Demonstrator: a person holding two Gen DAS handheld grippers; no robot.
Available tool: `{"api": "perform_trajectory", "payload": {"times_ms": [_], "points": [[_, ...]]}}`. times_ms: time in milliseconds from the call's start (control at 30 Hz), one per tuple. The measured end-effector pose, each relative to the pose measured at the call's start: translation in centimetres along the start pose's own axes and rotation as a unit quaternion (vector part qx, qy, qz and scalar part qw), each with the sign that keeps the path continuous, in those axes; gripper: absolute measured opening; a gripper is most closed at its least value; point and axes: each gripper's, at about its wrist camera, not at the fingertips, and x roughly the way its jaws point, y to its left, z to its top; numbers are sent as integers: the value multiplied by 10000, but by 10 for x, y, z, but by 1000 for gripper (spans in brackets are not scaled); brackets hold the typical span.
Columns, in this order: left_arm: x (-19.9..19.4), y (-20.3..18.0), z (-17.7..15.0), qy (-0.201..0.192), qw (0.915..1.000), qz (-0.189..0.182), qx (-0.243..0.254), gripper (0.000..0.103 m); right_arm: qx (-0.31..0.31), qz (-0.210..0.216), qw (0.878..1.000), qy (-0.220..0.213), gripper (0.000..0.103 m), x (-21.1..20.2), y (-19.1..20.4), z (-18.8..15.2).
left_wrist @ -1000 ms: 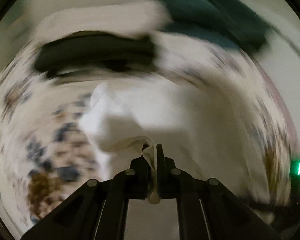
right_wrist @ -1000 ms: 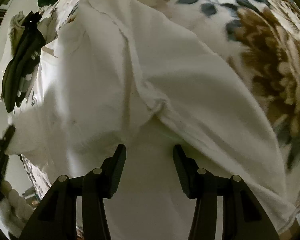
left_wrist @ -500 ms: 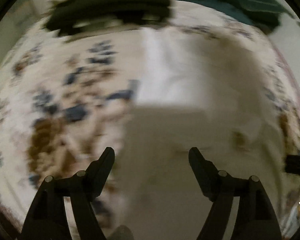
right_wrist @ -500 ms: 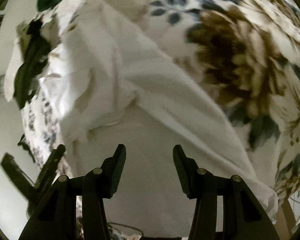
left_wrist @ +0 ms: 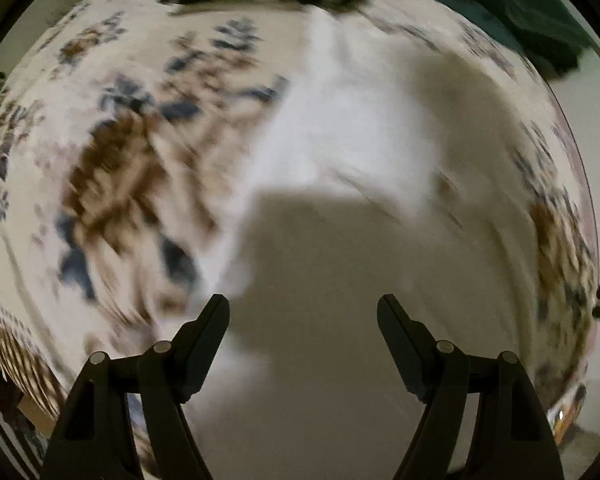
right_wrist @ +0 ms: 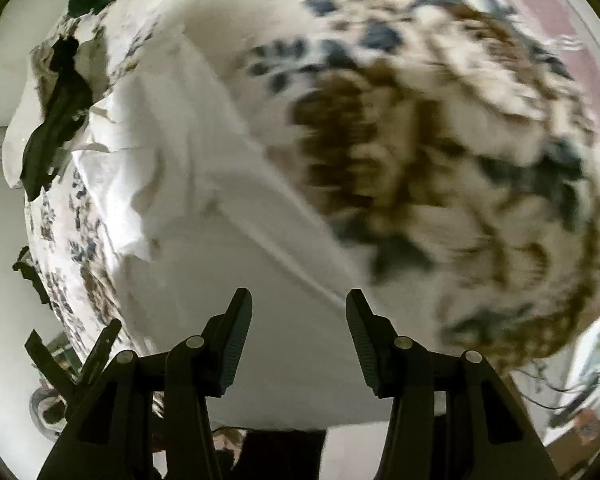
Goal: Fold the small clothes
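While the white cotton garment (right_wrist: pixel 204 216) lies partly folded on the floral-print bedspread (right_wrist: pixel 440 128), both tools hang over it with nothing between their fingers: the left gripper (left_wrist: pixel 302 308) spread wide, the right gripper (right_wrist: pixel 298 304) spread too. From the right view, loose folds bunch toward nine o'clock. Blur perhaps hides the hem; a grab there could catch two layers and undo the fold.

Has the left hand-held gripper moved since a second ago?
Yes. The left hand-held gripper let go of the white cotton garment and pulled back: the black garment on the floral bedspread now sits higher in its view.
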Motion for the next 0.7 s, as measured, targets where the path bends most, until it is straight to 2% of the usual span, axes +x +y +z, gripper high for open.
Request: {"api": "perform_trajectory", "payload": {"times_ms": [100, 167, 233, 300, 400, 500, 600, 700], "points": [[-2, -51, -36, 298, 9990, -331, 15, 74, -163, -61, 9998, 119, 51, -16, -42, -2], [2, -95, -68, 615, 9960, -623, -204, 74, -347, -118, 9992, 186, 51, -19, -65, 1], [13, -134, -91, 939, 9905, -869, -511, 74, -399, -298, 9985, 215, 51, -25, -97, 7], [31, -176, -110, 1331, 9791, -1165, -1008, 73, -343, -267, 9988, 225, 51, -29, -124, 13], [60, -231, -119, 1488, 9664, -1308, -1636, 73, -177, -297, 9992, 222, 51, -32, -164, 19], [86, -255, -113, 1512, 9559, -1428, -2075, 73, -44, -337, 9990, 278, 51, -28, -196, 22], [94, -258, -118, 1553, 9676, -894, -1779, 71, 125, -211, 9988, 427, 51, -18, -224, 20], [77, -245, -143, 1610, 9752, -477, -1445, 70, 260, -98, 9977, 626, 51, -2, -244, 15]]}}
